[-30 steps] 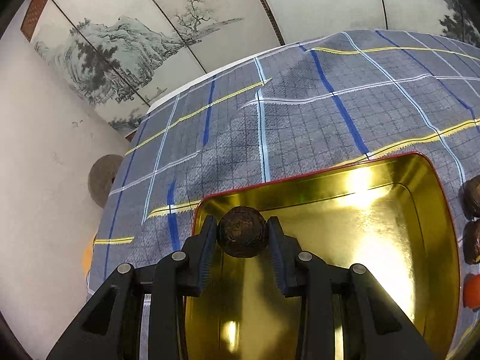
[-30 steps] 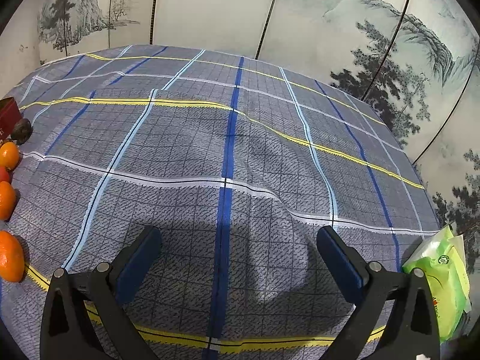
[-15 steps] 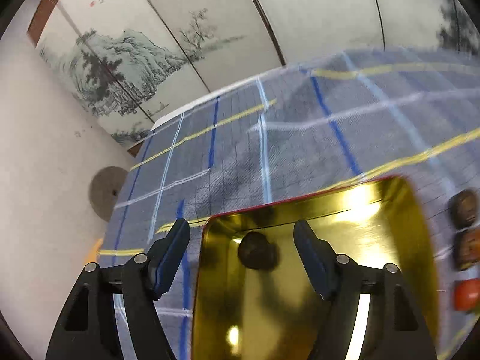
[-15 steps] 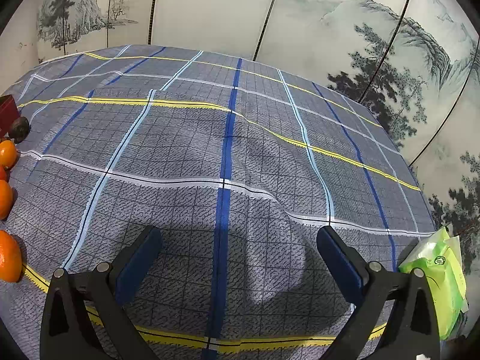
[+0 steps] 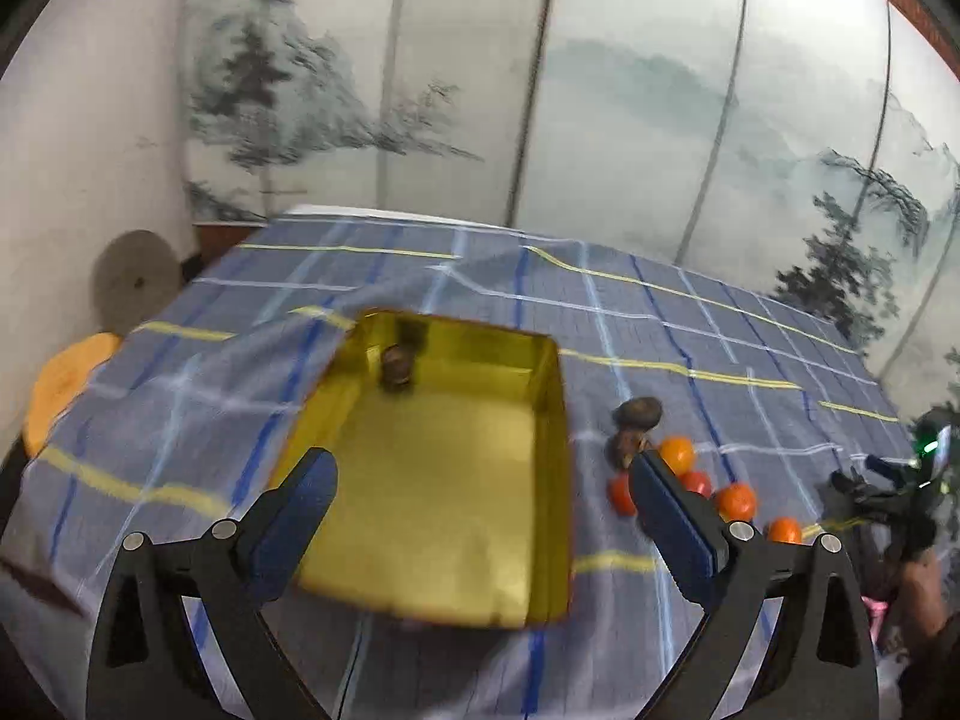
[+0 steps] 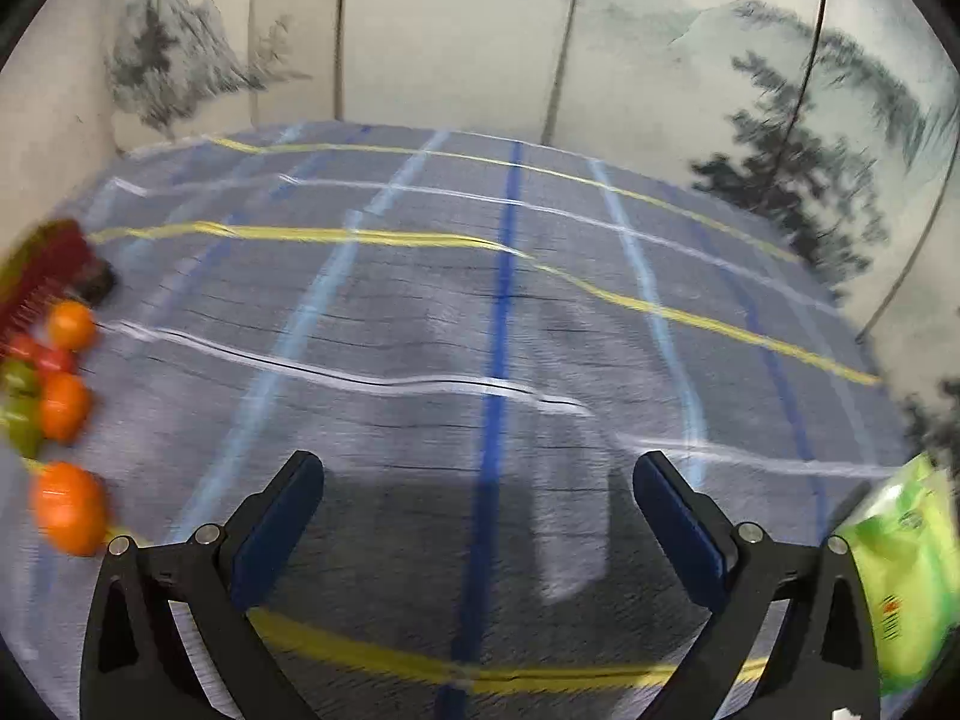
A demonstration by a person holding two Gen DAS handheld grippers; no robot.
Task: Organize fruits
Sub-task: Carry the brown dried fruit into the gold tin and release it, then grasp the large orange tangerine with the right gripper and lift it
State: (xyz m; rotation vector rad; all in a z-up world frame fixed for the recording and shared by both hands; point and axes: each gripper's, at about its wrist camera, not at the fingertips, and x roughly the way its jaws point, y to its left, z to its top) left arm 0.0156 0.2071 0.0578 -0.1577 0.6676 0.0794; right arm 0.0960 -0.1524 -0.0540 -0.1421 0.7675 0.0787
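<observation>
Painted folding screens close off the far edge of the blue plaid tablecloth (image 5: 690,324). A second ago the left gripper (image 5: 480,504) pinched a dark brown round fruit (image 5: 397,365); its jaws have just been opening and it now hangs back, spread and empty, the fruit lying in the far corner of the gold rectangular metal tray (image 5: 549,420) (one sorted). Small orange and red fruits (image 5: 677,453) wait just beside the tray's right edge. The right gripper (image 6: 480,516) is spread over bare cloth.

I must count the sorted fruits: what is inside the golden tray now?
One dark brown round fruit lies inside the golden tray, near its far wall. The rest of the floor looks bare; the near corners are hidden behind the left gripper.
</observation>
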